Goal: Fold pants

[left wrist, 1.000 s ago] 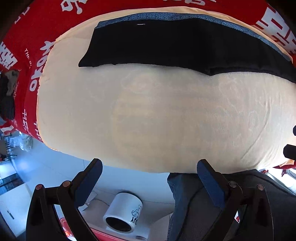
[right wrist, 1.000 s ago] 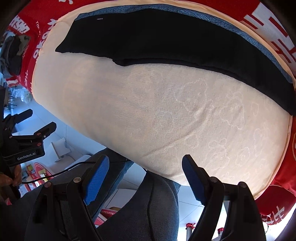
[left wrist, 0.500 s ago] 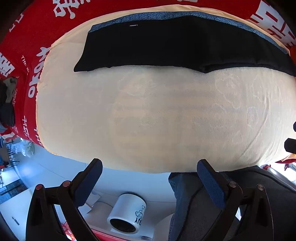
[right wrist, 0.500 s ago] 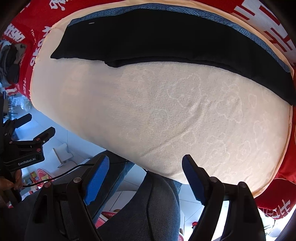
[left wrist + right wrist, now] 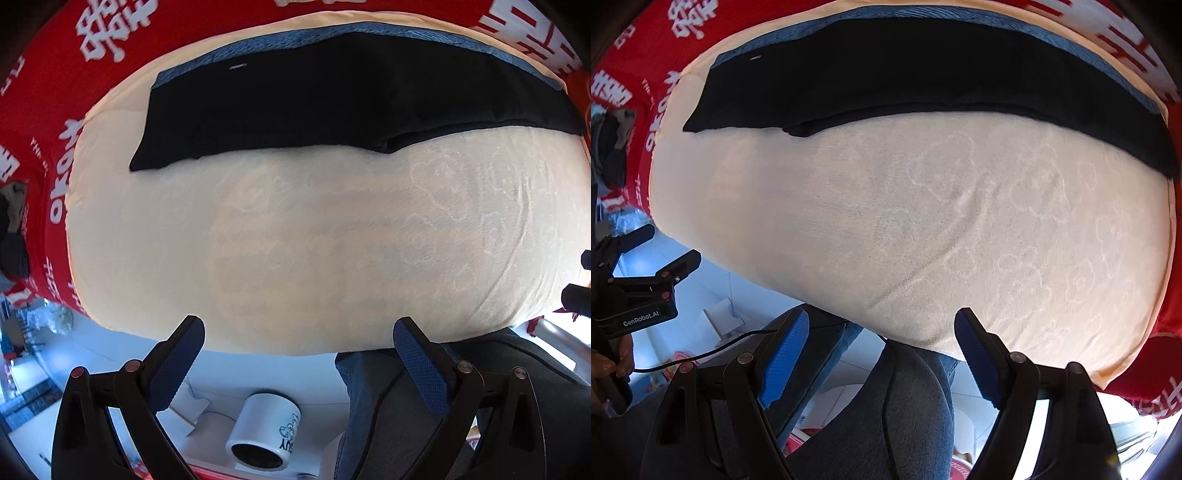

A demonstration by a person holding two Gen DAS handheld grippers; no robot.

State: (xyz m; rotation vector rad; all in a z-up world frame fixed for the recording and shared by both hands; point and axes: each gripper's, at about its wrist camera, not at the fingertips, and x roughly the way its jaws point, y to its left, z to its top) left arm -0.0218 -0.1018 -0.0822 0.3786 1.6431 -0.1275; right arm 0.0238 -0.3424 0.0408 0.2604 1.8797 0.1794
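Black pants [image 5: 332, 107] lie folded lengthwise in a long strip across the far part of a cream towel-covered table [image 5: 314, 240]. A blue-grey layer shows along their far edge. They show in the right wrist view too [image 5: 923, 81]. My left gripper [image 5: 297, 343] is open and empty, held over the table's near edge, well short of the pants. My right gripper [image 5: 881, 328] is open and empty, also at the near edge. The left gripper also shows at the left of the right wrist view [image 5: 661, 251].
A red cloth with white characters [image 5: 48, 92] lies under the cream towel. A white mug [image 5: 264, 432] lies on the floor below. The person's jeans-clad legs [image 5: 886, 406] are under the near edge. A dark pile of clothes [image 5: 13, 229] sits at far left.
Both grippers have moved forward toward the table; the pants now look larger and closer. Both grippers stay open and empty.
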